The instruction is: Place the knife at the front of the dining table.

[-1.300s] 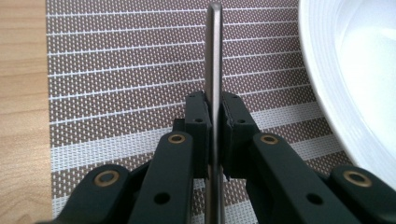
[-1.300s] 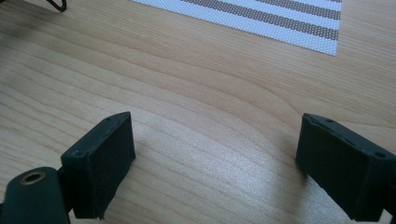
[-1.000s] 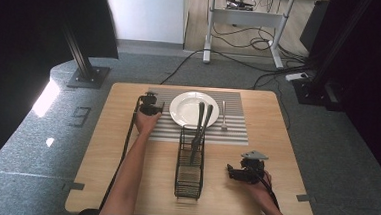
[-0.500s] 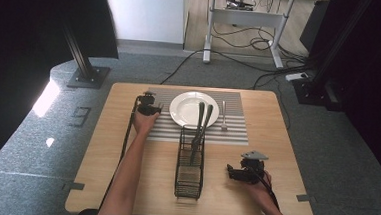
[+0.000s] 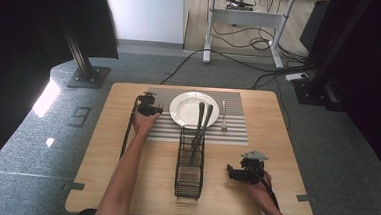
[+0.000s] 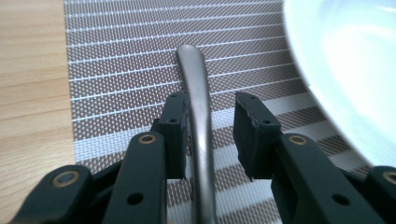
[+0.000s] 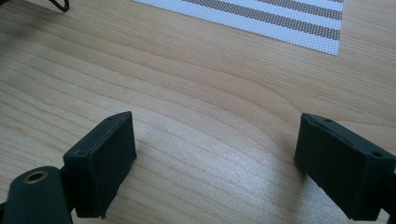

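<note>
My left claw (image 6: 208,135) stands slightly apart around a utensil handle (image 6: 198,116) lying on the mat (image 6: 121,70), frame centre, beside the plate (image 6: 345,70). Placing seems nearly done; two utensils (image 5: 201,125) wait in the caddy (image 5: 190,167). Right claw (image 7: 215,163) gapes, empty.

Utensil handle (image 6: 198,121): smooth brushed metal, dull sheen. Placemat (image 6: 140,70): woven mesh, matt. Plate (image 6: 355,70): glossy white glaze. Table (image 7: 196,107): light wood grain, satin. Basket (image 5: 190,162): black wire.
</note>
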`<move>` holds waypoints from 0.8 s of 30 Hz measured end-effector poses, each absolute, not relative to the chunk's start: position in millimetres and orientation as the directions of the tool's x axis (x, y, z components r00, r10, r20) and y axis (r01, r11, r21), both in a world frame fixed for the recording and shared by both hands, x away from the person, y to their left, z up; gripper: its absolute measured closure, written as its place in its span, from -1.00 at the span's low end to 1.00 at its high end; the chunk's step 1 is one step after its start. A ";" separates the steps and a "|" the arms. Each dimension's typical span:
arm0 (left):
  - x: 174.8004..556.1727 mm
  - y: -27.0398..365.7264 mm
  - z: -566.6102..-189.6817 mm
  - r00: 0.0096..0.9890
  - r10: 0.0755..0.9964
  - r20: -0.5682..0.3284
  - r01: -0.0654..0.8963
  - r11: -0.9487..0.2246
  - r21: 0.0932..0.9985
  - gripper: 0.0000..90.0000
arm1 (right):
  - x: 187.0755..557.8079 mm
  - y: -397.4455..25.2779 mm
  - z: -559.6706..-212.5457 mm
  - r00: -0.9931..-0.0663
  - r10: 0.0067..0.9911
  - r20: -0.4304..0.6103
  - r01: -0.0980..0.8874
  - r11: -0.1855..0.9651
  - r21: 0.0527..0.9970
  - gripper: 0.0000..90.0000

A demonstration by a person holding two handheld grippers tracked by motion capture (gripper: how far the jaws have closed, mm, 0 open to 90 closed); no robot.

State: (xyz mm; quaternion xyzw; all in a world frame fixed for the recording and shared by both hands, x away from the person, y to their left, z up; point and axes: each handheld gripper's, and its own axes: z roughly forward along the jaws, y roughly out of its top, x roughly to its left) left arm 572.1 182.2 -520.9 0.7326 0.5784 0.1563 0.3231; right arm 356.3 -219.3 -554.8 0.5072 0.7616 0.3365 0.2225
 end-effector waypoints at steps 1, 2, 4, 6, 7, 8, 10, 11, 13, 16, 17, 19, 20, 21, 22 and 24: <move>566.0 183.5 -517.1 0.298 0.946 -0.126 0.739 -0.145 0.658 0.44 | 356.2 -219.2 -554.8 -0.389 0.921 -0.002 0.620 0.263 0.739 -0.72; 561.5 184.0 -515.3 0.308 0.945 -0.108 0.737 -0.166 0.655 0.44 | 356.0 -219.0 -554.8 -0.388 0.922 -0.002 0.619 0.263 0.740 -0.72; 553.5 184.8 -513.2 0.315 0.945 -0.083 0.732 -0.186 0.655 0.42 | 355.5 -218.4 -554.7 -0.390 0.921 -0.006 0.617 0.266 0.741 -0.72; 546.2 187.3 -513.1 0.323 0.943 -0.081 0.736 -0.197 0.647 0.41 | 354.9 -217.6 -554.6 -0.393 0.919 -0.008 0.615 0.269 0.741 -0.72; 542.9 188.4 -513.8 0.326 0.942 -0.079 0.739 -0.202 0.643 0.41 | 354.7 -217.3 -554.6 -0.394 0.919 -0.009 0.614 0.271 0.741 -0.72; 539.9 189.7 -515.0 0.330 0.940 -0.081 0.744 -0.207 0.636 0.41 | 354.4 -216.8 -554.7 -0.394 0.919 -0.010 0.613 0.271 0.742 -0.71; 535.5 190.8 -519.1 0.336 0.938 -0.086 0.757 -0.215 0.618 0.39 | 354.0 -216.2 -554.6 -0.396 0.918 -0.014 0.611 0.275 0.742 -0.72; 533.5 190.6 -521.7 0.333 0.939 -0.083 0.756 -0.214 0.618 0.38 | 353.9 -216.0 -554.6 -0.396 0.918 -0.014 0.611 0.275 0.742 -0.72; 530.9 190.8 -525.6 0.334 0.939 -0.084 0.761 -0.216 0.612 0.39 | 354.0 -216.0 -554.6 -0.397 0.918 -0.012 0.611 0.274 0.742 -0.72; 529.3 190.9 -528.7 0.323 0.944 -0.069 0.765 -0.217 0.607 0.45 | 354.3 -216.3 -554.7 -0.397 0.918 -0.008 0.614 0.272 0.741 -0.72; 529.5 190.8 -528.6 0.317 0.946 -0.069 0.767 -0.213 0.606 0.49 | 354.4 -216.3 -554.7 -0.397 0.918 -0.006 0.615 0.270 0.741 -0.72; 530.0 190.1 -528.8 0.308 0.949 -0.064 0.766 -0.208 0.608 0.66 | 354.5 -216.3 -554.7 -0.397 0.918 -0.005 0.615 0.270 0.741 -0.72; 530.2 189.8 -529.0 0.303 0.951 -0.060 0.766 -0.205 0.610 0.66 | 354.7 -216.4 -554.7 -0.397 0.918 -0.003 0.617 0.269 0.740 -0.72; 530.6 189.4 -529.4 0.299 0.952 -0.064 0.764 -0.199 0.614 0.70 | 354.8 -216.5 -554.7 -0.397 0.918 -0.002 0.617 0.269 0.740 -0.72; 531.2 188.9 -529.6 0.293 0.954 -0.068 0.764 -0.191 0.616 0.77 | 354.8 -216.5 -554.7 -0.396 0.918 -0.001 0.618 0.268 0.739 -0.72; 533.1 187.3 -529.7 0.291 0.955 -0.064 0.764 -0.191 0.616 0.78 | 354.8 -216.6 -554.7 -0.396 0.918 -0.001 0.618 0.268 0.739 -0.72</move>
